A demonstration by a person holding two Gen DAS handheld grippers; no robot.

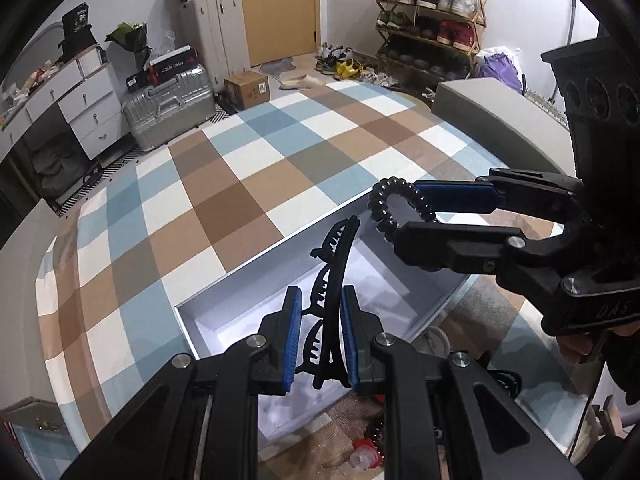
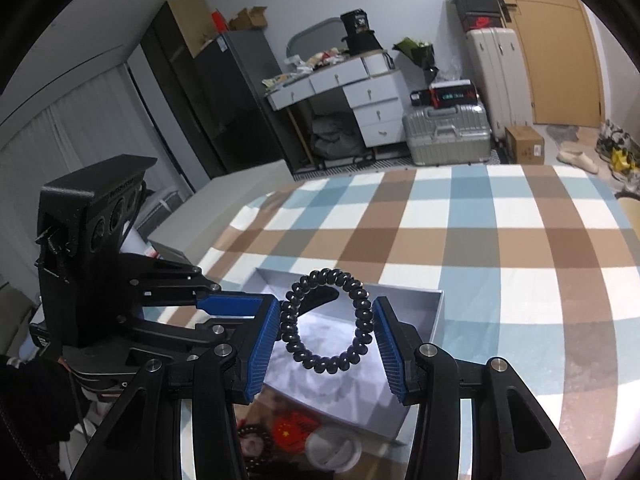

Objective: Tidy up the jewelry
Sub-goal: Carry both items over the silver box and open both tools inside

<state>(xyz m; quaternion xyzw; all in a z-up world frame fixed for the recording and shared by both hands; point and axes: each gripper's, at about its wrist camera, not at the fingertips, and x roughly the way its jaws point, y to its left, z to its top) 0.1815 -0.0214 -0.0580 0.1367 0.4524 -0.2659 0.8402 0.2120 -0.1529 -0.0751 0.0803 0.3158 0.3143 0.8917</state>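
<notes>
A black claw hair clip (image 1: 332, 280) stands upright between the blue pads of my left gripper (image 1: 320, 336), which is shut on it. It hangs over an open white box (image 1: 248, 304) lying on a checked cloth. My right gripper (image 2: 326, 340) is shut on a black spiral hair tie (image 2: 324, 328), its pads pressing the ring from both sides above the same white box (image 2: 424, 312). In the left wrist view, the right gripper (image 1: 406, 214) reaches in from the right with the hair tie (image 1: 380, 204) over the box's far edge. One of the left gripper's fingers (image 2: 228, 305) shows at the left.
The checked cloth (image 1: 240, 184) covers a wide flat surface beyond the box. Just in front of the box lie a red badge (image 2: 296, 428), a white round container (image 2: 332, 448) and a dark bead bracelet (image 2: 248, 444). Suitcases, drawers and a shoe rack stand far behind.
</notes>
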